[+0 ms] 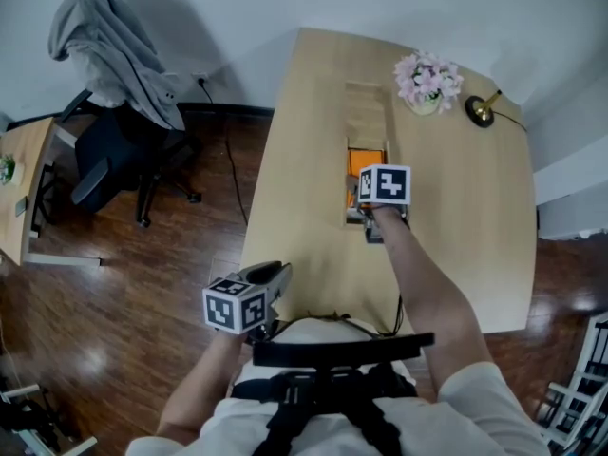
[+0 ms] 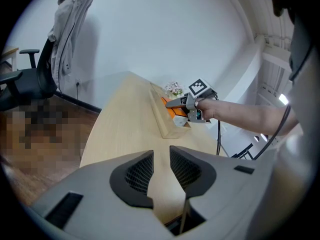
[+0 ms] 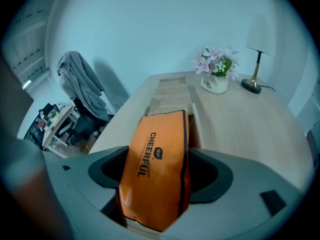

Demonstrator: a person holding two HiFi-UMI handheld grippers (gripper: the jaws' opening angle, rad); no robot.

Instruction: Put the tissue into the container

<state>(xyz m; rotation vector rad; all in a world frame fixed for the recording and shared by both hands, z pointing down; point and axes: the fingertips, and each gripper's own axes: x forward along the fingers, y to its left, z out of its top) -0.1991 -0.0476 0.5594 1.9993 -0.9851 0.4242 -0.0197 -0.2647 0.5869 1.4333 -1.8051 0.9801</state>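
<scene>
An orange tissue pack (image 3: pixel 160 149) printed "CHEERFUL" sits between the jaws of my right gripper (image 3: pixel 159 176), which is shut on it. In the head view the pack (image 1: pixel 355 165) is over the near end of a long wooden container (image 1: pixel 366 112) on the light wood table (image 1: pixel 304 160), just ahead of the right gripper (image 1: pixel 366 186). The left gripper view shows the pack (image 2: pixel 172 112) low at the container (image 2: pixel 162 121). My left gripper (image 1: pixel 274 274) hangs at the table's near edge. Its jaws (image 2: pixel 161 159) stand a narrow gap apart with nothing between them.
A pot of pink flowers (image 1: pixel 427 82) and a brass lamp base (image 1: pixel 483 110) stand at the table's far right. An office chair draped with a grey garment (image 1: pixel 114 55) stands to the left on the dark wood floor, beside a small side desk (image 1: pixel 19 188).
</scene>
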